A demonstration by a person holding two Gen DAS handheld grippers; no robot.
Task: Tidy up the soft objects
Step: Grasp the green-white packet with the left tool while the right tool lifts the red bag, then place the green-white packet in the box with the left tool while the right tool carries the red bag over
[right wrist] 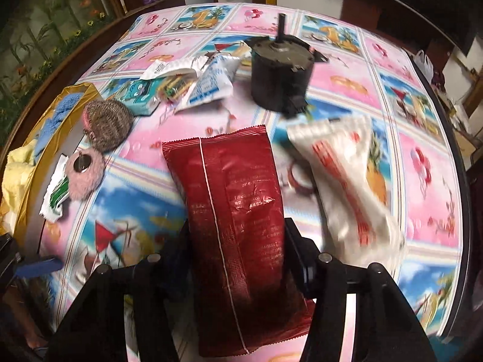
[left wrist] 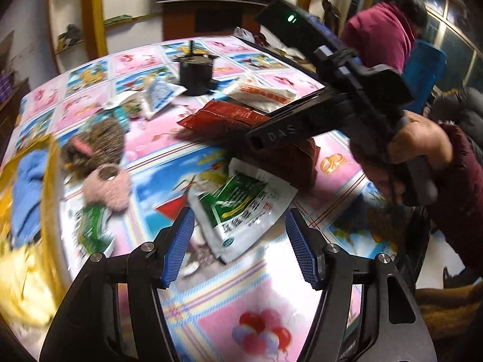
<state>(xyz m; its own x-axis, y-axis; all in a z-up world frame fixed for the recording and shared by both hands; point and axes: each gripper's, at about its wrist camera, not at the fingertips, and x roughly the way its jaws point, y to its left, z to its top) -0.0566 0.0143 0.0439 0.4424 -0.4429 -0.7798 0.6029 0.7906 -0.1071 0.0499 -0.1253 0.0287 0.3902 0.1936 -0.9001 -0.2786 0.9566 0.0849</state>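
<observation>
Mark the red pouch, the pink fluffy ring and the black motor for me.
red pouch (right wrist: 229, 211): right wrist view, middle of its seamed face.
pink fluffy ring (right wrist: 84, 175): right wrist view, lower fuzzy rim.
black motor (right wrist: 279, 87): right wrist view, cylindrical side wall.

Dark red pouch (right wrist: 235, 211); pink-blue cartoon tablecloth (right wrist: 422, 181); blue fingers (left wrist: 178, 250).

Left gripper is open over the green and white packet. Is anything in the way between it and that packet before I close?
Nothing visible blocks it. The left gripper is open with the green and white packet lying flat just ahead between its fingers. The right gripper, shut on the red bag, sits beyond the packet, not across the approach.
</observation>
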